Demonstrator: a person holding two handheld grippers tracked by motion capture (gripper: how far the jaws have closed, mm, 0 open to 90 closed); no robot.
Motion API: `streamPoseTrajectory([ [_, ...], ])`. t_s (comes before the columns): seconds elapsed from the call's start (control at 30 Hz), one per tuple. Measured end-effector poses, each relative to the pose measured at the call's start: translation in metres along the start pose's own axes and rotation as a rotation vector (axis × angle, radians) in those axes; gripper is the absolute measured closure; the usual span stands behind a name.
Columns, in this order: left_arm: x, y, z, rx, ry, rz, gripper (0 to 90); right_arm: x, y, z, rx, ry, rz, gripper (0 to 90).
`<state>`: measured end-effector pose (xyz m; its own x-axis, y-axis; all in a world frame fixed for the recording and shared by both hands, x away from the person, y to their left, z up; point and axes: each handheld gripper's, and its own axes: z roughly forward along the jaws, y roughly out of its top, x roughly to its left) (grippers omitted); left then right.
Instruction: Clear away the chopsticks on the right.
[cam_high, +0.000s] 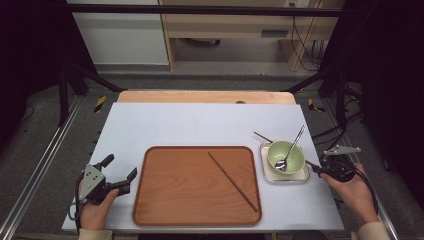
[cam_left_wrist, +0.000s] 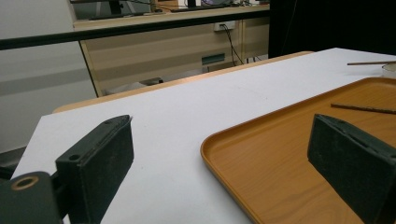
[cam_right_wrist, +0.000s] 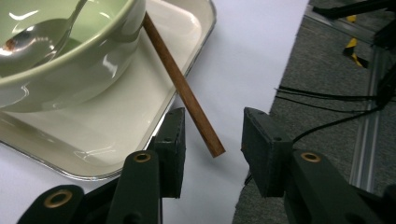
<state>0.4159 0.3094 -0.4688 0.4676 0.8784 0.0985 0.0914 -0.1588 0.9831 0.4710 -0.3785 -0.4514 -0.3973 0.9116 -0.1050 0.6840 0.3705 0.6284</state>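
A pale grey-white sheet covers the tabletop, with a strip of bare wood showing along its far edge, and the tabletop stands on grey carpeted floor between metal rails and dark frame posts. Beyond it the room holds a light wooden desk with a wall socket and hanging black cables, and a white panel to the far left. A brown tray lies in the middle of the near side, and one dark chopstick lies slantwise on its right half. Just right of the tray sits a small cream rectangular dish that carries a pale green bowl, and a metal spoon leans in the bowl with its handle pointing away to the right. A second chopstick lies tucked under the bowl across the dish; its far tip pokes out at the dish's far-left corner, and its near end juts past the dish's right rim above the sheet. The right tool is held at the tabletop's right edge, its jaws partly open on either side of that near end without touching it, as the right gripper view shows. The left tool rests near the tray's left rim, its jaws spread wide and holding nothing, one over the sheet and one over the tray's corner.
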Motion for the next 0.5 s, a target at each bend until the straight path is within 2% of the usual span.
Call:
streamPoseTrajectory([
  [0.2, -0.0007, 0.0002, -0.0002, 0.0, 0.002, 0.003, 6.7, 0.0017, -0.0005, 0.0069, 0.008, 0.039, -0.052, 64.4],
  [0.3, -0.0011, 0.0006, 0.0001, 0.0, -0.001, 0.007, 6.8, 0.0037, -0.0011, 0.0084, 0.02, 0.04, -0.059, 66.6],
  [0.5, -0.001, 0.0007, -0.0002, 0.0, -0.002, 0.007, 6.7, 0.004, 0.002, 0.0064, 0.005, 0.048, -0.081, 72.5],
])
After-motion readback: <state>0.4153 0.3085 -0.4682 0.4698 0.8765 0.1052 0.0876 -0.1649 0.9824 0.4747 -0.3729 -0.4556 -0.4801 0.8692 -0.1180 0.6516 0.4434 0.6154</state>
